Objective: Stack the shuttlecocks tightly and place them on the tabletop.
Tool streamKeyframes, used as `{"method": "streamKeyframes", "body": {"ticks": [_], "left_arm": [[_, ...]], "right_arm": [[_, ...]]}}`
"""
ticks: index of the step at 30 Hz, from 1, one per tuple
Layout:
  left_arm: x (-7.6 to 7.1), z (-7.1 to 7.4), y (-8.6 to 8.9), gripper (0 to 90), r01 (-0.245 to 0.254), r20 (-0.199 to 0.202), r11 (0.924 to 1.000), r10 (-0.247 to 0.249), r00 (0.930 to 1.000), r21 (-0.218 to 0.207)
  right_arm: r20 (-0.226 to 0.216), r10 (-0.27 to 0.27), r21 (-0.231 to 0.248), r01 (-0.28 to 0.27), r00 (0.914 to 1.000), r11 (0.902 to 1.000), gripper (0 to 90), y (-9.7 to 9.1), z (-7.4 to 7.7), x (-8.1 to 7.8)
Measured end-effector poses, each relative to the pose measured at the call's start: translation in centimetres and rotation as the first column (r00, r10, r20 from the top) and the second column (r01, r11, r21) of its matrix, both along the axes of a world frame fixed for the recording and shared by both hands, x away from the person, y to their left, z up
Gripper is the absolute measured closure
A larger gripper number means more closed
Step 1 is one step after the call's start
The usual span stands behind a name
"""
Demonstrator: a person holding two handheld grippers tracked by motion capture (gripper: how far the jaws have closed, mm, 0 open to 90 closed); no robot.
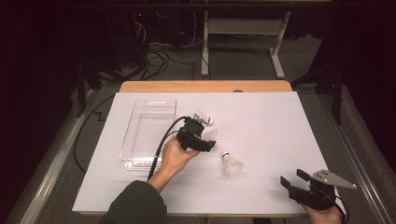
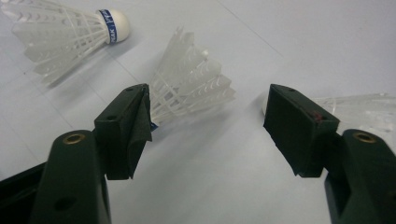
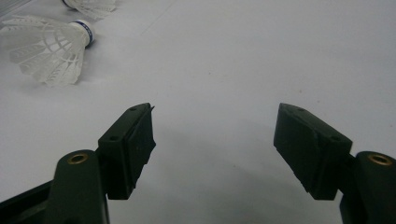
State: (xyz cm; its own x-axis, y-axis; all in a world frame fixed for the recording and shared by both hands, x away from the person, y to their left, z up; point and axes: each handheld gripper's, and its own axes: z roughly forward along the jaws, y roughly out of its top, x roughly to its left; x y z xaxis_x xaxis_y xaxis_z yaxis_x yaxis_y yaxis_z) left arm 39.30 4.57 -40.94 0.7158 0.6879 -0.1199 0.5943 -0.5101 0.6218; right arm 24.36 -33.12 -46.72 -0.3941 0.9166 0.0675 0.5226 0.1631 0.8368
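Note:
Three white shuttlecocks lie on the white sheet. One shuttlecock [image 1: 204, 117] is by the clear bin's far corner, a second shuttlecock [image 1: 213, 135] lies at my left gripper's tips, and a third shuttlecock [image 1: 232, 164] lies nearer the front. My left gripper [image 1: 209, 143] [image 2: 210, 100] is open and low over the sheet. The middle shuttlecock's skirt [image 2: 191, 84] lies just past its left jaw, not between the jaws. Another shuttlecock [image 2: 65, 32] with a blue-banded cork lies farther off. My right gripper [image 1: 292, 178] [image 3: 215, 109] is open and holds nothing at the front right corner. A shuttlecock [image 3: 51, 46] lies well ahead of it.
A clear plastic bin [image 1: 140, 149] stands on the left part of the white sheet [image 1: 271, 126], with nothing visible in it. The left gripper's cable [image 1: 161, 142] runs along the bin's right side. Table legs and cables lie on the dark floor beyond the far edge.

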Motion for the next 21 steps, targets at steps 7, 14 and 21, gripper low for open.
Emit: {"method": "streamKeyframes", "body": {"ticks": [7,14,21], "left_arm": [[-0.5,-0.3,0.1,33.0,-0.001,0.006,0.9998,0.001,1.0,0.017],[-0.8,-0.4,-0.1,32.9,-0.003,0.003,0.9997,0.003,1.0,0.023],[-1.2,-0.2,0.0,32.9,-0.004,0.01,0.9999,0.004,0.9999,0.015]], "right_arm": [[-0.001,0.0,-0.002,0.0,1.0,1.0,29.3,0.0,0.0,0.0],[0.0,0.001,-0.003,-0.001,1.0,1.0,29.3,0.0,0.0,0.0],[0.0,0.001,-0.003,-0.001,1.0,1.0,29.3,0.0,0.0,0.0]]}}
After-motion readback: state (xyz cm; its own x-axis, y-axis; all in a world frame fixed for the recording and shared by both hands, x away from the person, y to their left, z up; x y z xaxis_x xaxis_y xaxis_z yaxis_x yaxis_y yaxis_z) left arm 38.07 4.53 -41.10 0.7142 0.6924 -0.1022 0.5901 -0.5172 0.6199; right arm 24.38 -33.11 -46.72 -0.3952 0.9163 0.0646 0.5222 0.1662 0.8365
